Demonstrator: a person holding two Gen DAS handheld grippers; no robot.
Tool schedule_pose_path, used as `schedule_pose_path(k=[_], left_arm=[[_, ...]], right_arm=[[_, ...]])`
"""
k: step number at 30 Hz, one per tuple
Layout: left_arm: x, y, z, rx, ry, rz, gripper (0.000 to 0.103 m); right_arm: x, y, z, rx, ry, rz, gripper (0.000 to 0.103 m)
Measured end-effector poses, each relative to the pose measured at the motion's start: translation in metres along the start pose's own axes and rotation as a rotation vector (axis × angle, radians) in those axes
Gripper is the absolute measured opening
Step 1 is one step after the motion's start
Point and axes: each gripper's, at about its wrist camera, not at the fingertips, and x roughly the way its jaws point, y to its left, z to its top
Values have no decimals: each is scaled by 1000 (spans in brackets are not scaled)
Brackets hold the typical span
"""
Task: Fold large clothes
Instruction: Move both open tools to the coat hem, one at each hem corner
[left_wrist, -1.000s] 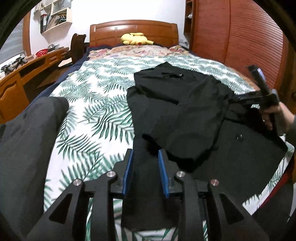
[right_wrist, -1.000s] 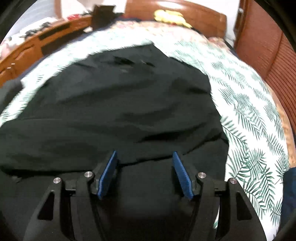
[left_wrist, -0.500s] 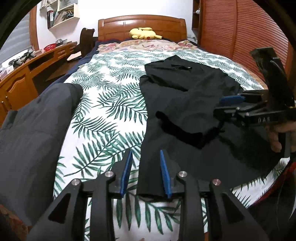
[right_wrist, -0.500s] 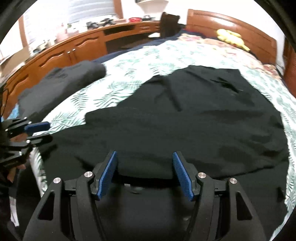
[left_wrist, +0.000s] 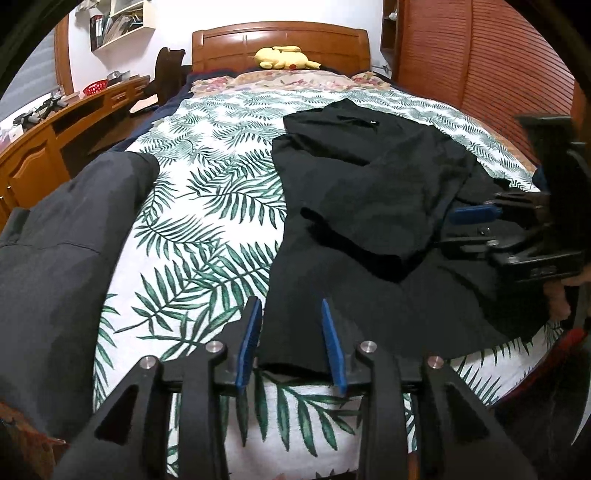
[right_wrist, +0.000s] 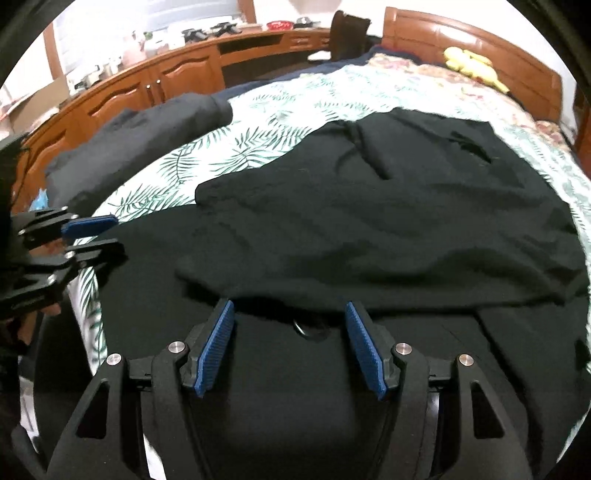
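A large black garment (left_wrist: 369, 192) lies spread on the bed, its upper part folded down over the lower part. Its near-left hem corner sits between the blue pads of my left gripper (left_wrist: 291, 341), whose jaws are opening and not pressing the cloth. The right gripper (right_wrist: 290, 343) hovers open over the garment's (right_wrist: 369, 221) lower panel, just short of the folded edge, with a small ring fastening (right_wrist: 308, 330) between its fingers. Each gripper shows in the other's view: the right gripper (left_wrist: 465, 229) at the garment's right edge, the left gripper (right_wrist: 99, 234) at its left edge.
A folded dark grey garment (left_wrist: 66, 240) lies along the left side of the palm-leaf bedsheet (left_wrist: 207, 206). A yellow plush toy (left_wrist: 284, 57) rests by the wooden headboard. A wooden desk (right_wrist: 155, 77) runs along the left, a slatted wardrobe (left_wrist: 480, 62) on the right.
The right gripper swung from facing the headboard to looking across the bed toward the desk. The left gripper's jaws widened slightly, and the hem corner now lies between them.
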Motion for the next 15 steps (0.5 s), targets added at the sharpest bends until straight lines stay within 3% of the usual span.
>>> schedule_pose_path(k=[7, 13, 15], left_arm=[[11, -3, -3, 8, 18, 14, 34], [16, -2, -3, 7, 19, 24, 36], [19, -3, -2, 10, 22, 31, 37]], right_arm=[[-59, -32, -50, 48, -51, -101, 64], [-114, -83, -109, 152, -61, -297, 64], [-128, -100, -126, 205, -57, -327, 64]])
